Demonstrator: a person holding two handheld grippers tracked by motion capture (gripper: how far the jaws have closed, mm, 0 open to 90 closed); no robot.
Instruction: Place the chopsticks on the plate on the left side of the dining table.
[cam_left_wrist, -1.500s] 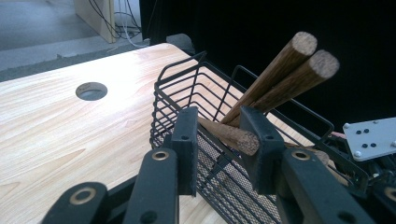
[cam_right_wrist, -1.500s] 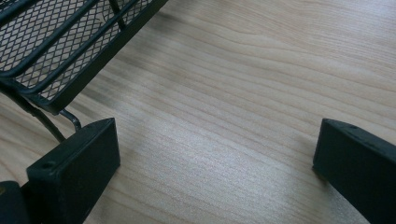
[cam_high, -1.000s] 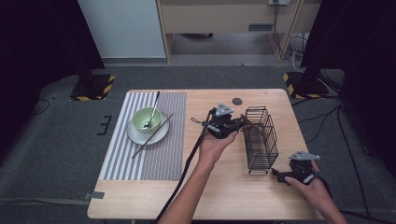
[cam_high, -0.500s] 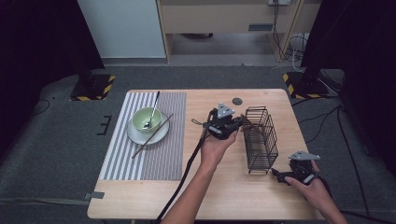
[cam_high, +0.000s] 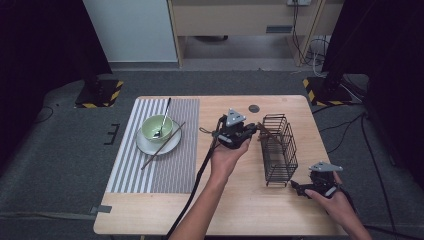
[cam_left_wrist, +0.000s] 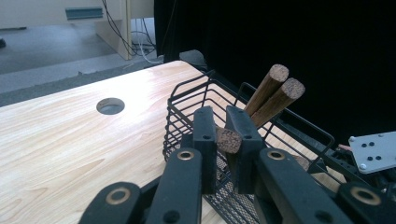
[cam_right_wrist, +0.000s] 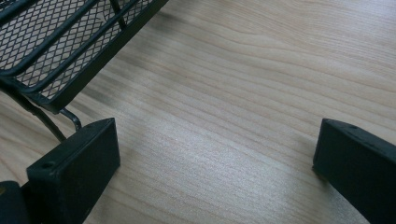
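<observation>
My left gripper (cam_high: 251, 131) is at the near-left rim of a black wire basket (cam_high: 278, 148), shut on the end of a brown wooden chopstick (cam_left_wrist: 227, 140). In the left gripper view my left gripper (cam_left_wrist: 223, 135) pinches that stick's butt end between its jaws. Two more chopstick ends (cam_left_wrist: 280, 79) stick up out of the basket (cam_left_wrist: 187, 100) behind it. My right gripper (cam_high: 296, 188) rests on the table by the basket's near corner. It stands open (cam_right_wrist: 215, 172) over bare wood, with the basket's foot (cam_right_wrist: 51, 121) just beside its left jaw.
A striped placemat (cam_high: 170, 172) lies at the left with a white plate (cam_high: 167, 146), a green bowl (cam_high: 156, 128) holding a spoon (cam_high: 163, 117), and one chopstick (cam_high: 150, 161) across the plate. A round hole (cam_high: 254, 108) is in the tabletop behind the basket.
</observation>
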